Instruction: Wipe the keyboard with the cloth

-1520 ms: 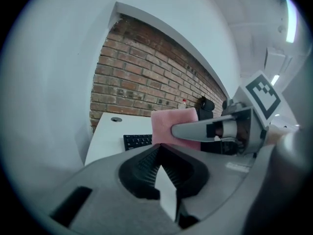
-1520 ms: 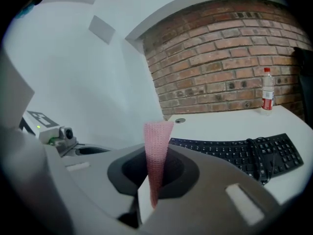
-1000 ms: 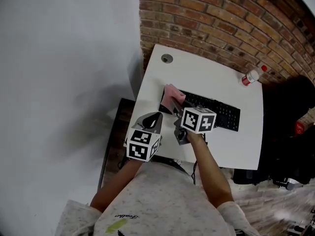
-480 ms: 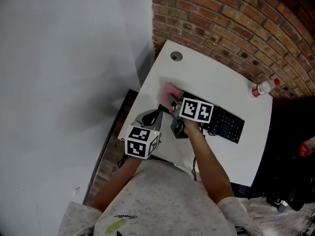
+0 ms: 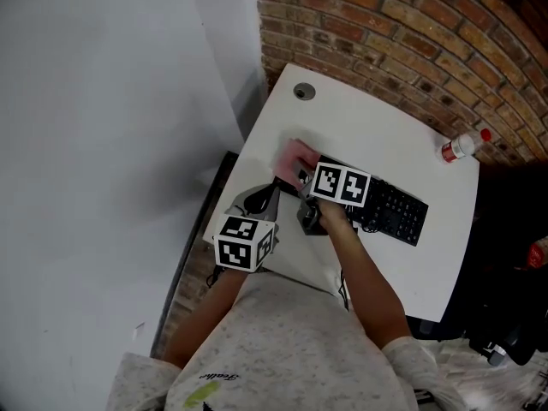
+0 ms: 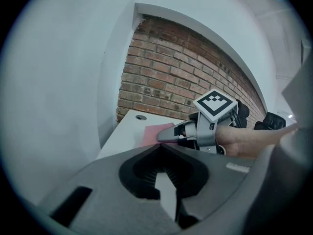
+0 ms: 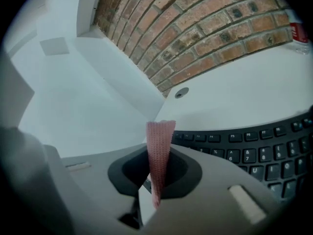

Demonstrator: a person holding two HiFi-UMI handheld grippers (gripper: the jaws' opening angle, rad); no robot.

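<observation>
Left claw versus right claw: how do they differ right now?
The right claw is shut on the pink cloth; the left claw is shut on nothing. The right claw is at the keyboard's left end; the left claw hangs back by the desk's edge, off the keyboard. Both carry a marker cube.

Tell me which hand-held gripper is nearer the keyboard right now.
Right. The right hand-held gripper, pinching the cloth, is at the keyboard's left end; the left hand-held gripper sits apart from it, toward the table's near edge.
</observation>
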